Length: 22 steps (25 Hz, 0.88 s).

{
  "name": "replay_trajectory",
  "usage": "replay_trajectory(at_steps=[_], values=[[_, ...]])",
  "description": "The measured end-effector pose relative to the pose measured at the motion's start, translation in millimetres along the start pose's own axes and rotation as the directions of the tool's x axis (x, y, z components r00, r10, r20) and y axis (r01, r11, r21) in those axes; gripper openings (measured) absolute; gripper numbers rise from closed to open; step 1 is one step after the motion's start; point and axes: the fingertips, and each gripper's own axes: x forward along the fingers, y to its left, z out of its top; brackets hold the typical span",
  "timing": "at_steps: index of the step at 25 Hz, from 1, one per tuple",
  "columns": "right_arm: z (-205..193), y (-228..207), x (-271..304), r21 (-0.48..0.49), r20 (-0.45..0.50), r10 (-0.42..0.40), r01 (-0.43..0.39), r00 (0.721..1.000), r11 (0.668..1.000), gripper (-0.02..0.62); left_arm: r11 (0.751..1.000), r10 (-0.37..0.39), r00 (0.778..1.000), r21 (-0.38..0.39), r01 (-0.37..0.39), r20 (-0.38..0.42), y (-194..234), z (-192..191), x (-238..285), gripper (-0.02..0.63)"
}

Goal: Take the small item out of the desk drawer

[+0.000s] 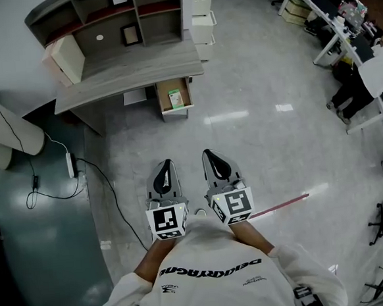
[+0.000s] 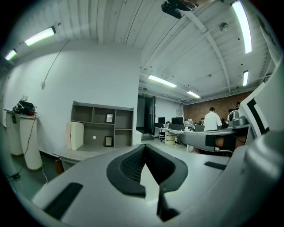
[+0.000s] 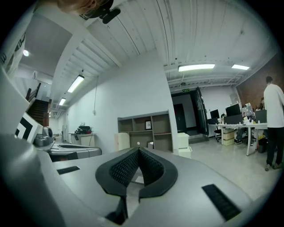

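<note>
Approach step; left gripper [image 1: 165,176], right gripper [image 1: 217,167] clenched, empty. Open drawer [image 1: 175,115] at 12 o'clock, well apart (small item [image 1: 175,99] inside). Next: close in, unclench, reach.

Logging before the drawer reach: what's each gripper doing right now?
Left gripper: closed, empty.
Right gripper: closed, empty.

Drawer [image 1: 175,113] open, green item [image 1: 175,98] inside
</note>
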Motion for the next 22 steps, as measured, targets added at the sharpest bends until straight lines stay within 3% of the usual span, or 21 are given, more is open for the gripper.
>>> replay_trajectory(at_steps=[9, 22], values=[[2.7, -16.9, 140.5, 0.006, -0.046, 0.0, 0.001, 0.999, 1.0, 0.032, 0.997, -0.072, 0.997, 0.015, 0.073, -0.036, 73.7, 8.5, 122.0, 0.015], [30.1, -40.6, 302.5, 0.013, -0.062, -0.115, 0.116, 0.991, 0.993, 0.032, 0.972, -0.229, 0.971, 0.033, 0.231, -0.065, 168.2, 32.4, 264.0, 0.015]])
